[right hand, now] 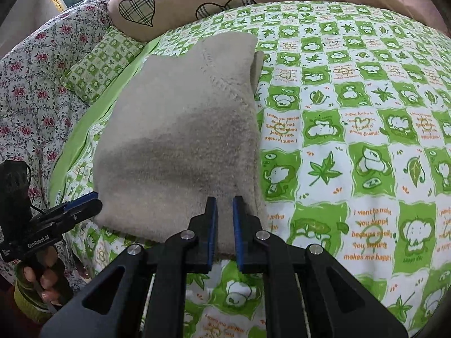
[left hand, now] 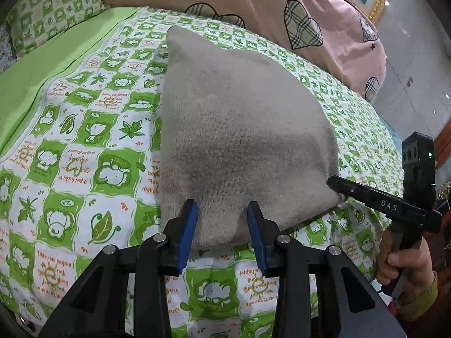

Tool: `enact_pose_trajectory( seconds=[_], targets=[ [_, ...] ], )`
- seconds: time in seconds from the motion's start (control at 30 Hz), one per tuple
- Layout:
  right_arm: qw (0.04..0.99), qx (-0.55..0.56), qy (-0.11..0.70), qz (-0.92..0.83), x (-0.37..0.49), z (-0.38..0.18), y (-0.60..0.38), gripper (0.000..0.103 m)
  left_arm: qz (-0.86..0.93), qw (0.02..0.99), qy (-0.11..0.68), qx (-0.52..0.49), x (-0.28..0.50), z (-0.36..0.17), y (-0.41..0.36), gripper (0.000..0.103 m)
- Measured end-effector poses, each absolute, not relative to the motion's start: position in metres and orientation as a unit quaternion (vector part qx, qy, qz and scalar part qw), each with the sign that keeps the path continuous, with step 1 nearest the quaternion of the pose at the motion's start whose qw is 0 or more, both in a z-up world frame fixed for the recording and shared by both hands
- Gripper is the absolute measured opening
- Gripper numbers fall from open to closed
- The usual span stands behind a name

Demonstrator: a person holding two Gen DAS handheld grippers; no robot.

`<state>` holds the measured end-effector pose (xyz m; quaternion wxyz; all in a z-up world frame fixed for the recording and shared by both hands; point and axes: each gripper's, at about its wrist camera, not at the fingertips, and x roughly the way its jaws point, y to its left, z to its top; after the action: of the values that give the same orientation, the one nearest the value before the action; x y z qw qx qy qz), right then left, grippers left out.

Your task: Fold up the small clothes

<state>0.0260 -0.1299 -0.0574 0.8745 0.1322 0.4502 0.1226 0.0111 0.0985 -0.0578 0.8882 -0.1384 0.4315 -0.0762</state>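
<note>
A: What couldn't you make out?

B: The grey knitted garment [left hand: 239,129] lay folded, so the layers beneath were hidden. In the left wrist view the left gripper [left hand: 222,211] covered its near hem, and I couldn't tell whether the blue pads [left hand: 188,233] pressed the cloth or only stood over it. They stood a moderate way apart with the hem between them.

A: And the right gripper [right hand: 225,205]?

B: Its jaws were narrow, nearly together, with a strip of the garment's near edge between them; it appeared pinched there. In the left view only the side of that gripper [left hand: 335,186] showed, tip against the garment's near right corner, held by a hand [left hand: 403,264] partly cut off at the frame's edge.

A: Where did the garment lie?

B: On the green-and-white patterned bedspread [right hand: 352,140], straight ahead of both grippers. Its long axis ran away from them toward the pink heart-print pillow [right hand: 174,2]. A stitched seam [right hand: 222,81] slanted across the far part.
</note>
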Motion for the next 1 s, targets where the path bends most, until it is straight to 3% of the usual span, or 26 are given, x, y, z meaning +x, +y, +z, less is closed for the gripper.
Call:
enact_pose_trajectory(
  seconds=[0.53, 0.6, 0.63, 0.7, 1.0],
  targets=[
    [0.874, 0.131, 0.455, 0.113, 0.02, -0.053, -0.131, 0.013, -0.071, 0.882, 0.439, -0.158, 0.008, -0.051, 0.102, 0.039],
    [0.873, 0.133, 0.455, 0.11, 0.019, -0.046, -0.131, 0.013, -0.073, 0.881, 0.435, -0.17, 0.014, -0.04, 0.11, 0.045],
    [0.875, 0.132, 0.454, 0.106, 0.016, -0.043, -0.129, 0.013, -0.07, 0.883, 0.432, -0.17, 0.017, -0.035, 0.113, 0.052],
    [0.879, 0.13, 0.446, 0.107, 0.017, -0.033, -0.129, 0.013, -0.058, 0.891, 0.415, -0.172, 0.03, -0.022, 0.123, 0.057],
    [0.881, 0.133, 0.436, 0.131, 0.022, -0.016, -0.116, 0.014, -0.062, 0.877, 0.415, -0.233, 0.141, -0.017, 0.164, 0.059]
  ],
)
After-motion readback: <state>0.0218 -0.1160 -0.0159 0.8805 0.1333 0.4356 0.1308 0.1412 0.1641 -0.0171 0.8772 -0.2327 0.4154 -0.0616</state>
